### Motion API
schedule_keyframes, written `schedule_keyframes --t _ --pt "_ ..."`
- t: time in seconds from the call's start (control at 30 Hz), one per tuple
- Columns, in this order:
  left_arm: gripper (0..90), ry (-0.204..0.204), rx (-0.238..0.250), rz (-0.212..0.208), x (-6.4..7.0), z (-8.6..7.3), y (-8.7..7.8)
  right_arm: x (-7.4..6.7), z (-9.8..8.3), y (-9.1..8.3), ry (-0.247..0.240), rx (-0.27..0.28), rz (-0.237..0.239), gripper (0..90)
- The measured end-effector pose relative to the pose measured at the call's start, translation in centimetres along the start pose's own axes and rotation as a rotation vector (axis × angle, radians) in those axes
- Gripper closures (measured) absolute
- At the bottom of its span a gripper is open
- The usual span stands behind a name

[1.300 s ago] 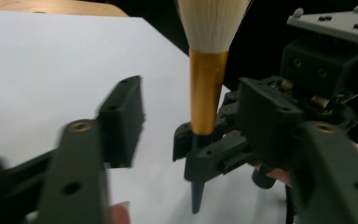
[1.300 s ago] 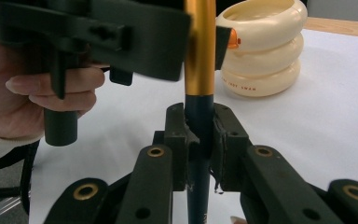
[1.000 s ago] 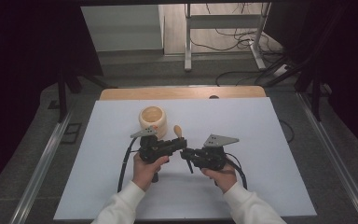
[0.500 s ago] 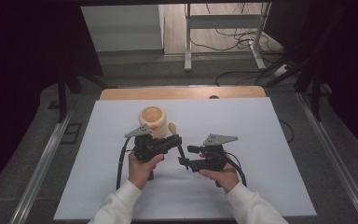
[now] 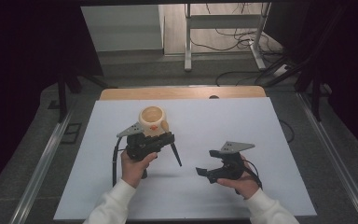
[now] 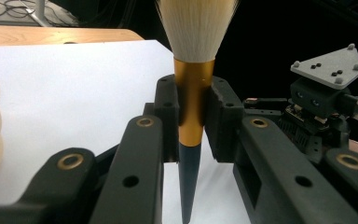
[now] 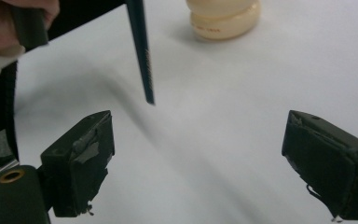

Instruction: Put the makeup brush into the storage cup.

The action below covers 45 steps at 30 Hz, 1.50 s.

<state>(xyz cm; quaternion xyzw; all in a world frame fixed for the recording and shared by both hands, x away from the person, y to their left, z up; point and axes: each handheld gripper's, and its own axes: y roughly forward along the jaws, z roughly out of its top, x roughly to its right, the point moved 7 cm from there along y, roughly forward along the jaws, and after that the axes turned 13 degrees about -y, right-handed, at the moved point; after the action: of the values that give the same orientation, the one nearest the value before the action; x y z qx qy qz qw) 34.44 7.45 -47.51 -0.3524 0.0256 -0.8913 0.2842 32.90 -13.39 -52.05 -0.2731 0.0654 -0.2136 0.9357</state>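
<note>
Makeup brush with white bristles, gold metal ferrule and dark tapered handle (image 6: pixel 193 100) sits pinched by its ferrule in our left tool (image 6: pixel 191 121), raised over the white bench (image 5: pixel 261 135) with its handle tip pointing down and right. Just beyond it stands a cream rounded pot (image 5: pixel 152 120). Our right tool (image 7: pixel 196 158), jaws just spread wide and holding nothing, hovers well apart at the near right.

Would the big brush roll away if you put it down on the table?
Probably: the brush has a round gold collar and a thin tapered handle, so it may roll in a curve. Its bristles look soft and floppy. The left gripper clamps it at the collar.
</note>
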Motion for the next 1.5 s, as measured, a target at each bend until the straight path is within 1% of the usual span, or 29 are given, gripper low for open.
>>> schedule_keyframes --t 0.07,0.13,0.23,0.33,0.53,0.73,0.83,0.93,1.2,1.37,1.5 --pt "76.9 0.007 -0.002 0.005 0.0 0.0 0.0 0.2 -0.6 -0.5 -0.003 -0.012 -0.017 9.5" --pt "76.9 0.009 -0.005 0.003 0.0 0.0 0.0 0.4 -0.9 -0.9 -0.005 -0.013 -0.032 9.8" --pt "76.9 0.007 -0.008 -0.005 0.0 0.0 0.0 0.5 -1.5 -1.6 -0.017 -0.01 -0.024 10.0" --pt "76.9 0.004 -0.005 -0.007 0.0 0.0 -0.1 0.8 -2.1 -2.2 -0.029 -0.014 -0.044 10.1" --pt "76.9 0.007 0.004 -0.009 0.1 0.2 -0.4 1.4 -2.6 -3.1 -0.035 -0.011 -0.079 10.6" --pt "76.9 0.002 0.012 -0.009 0.0 0.5 -0.6 1.9 -3.4 -4.0 -0.022 0.009 -0.098 8.9" --pt "76.9 -0.001 0.018 -0.007 -0.1 0.6 -0.8 2.1 -3.8 -4.4 -0.023 0.003 -0.122 8.7" --pt "76.9 0.002 0.022 -0.004 -0.1 0.7 -1.0 2.6 -4.2 -4.8 -0.014 0.0 -0.14 8.7" --pt "76.9 0.009 0.024 0.004 -0.2 0.8 -1.1 3.3 -4.5 -5.5 0.006 0.006 -0.165 8.6" --pt "76.9 0.008 0.026 0.0 -0.2 0.9 -1.2 3.4 -4.8 -5.6 0.011 0.001 -0.176 8.6" --pt "76.9 0.018 0.036 -0.007 0.1 1.1 -1.4 3.6 -4.9 -5.9 0.02 0.001 -0.186 8.6"
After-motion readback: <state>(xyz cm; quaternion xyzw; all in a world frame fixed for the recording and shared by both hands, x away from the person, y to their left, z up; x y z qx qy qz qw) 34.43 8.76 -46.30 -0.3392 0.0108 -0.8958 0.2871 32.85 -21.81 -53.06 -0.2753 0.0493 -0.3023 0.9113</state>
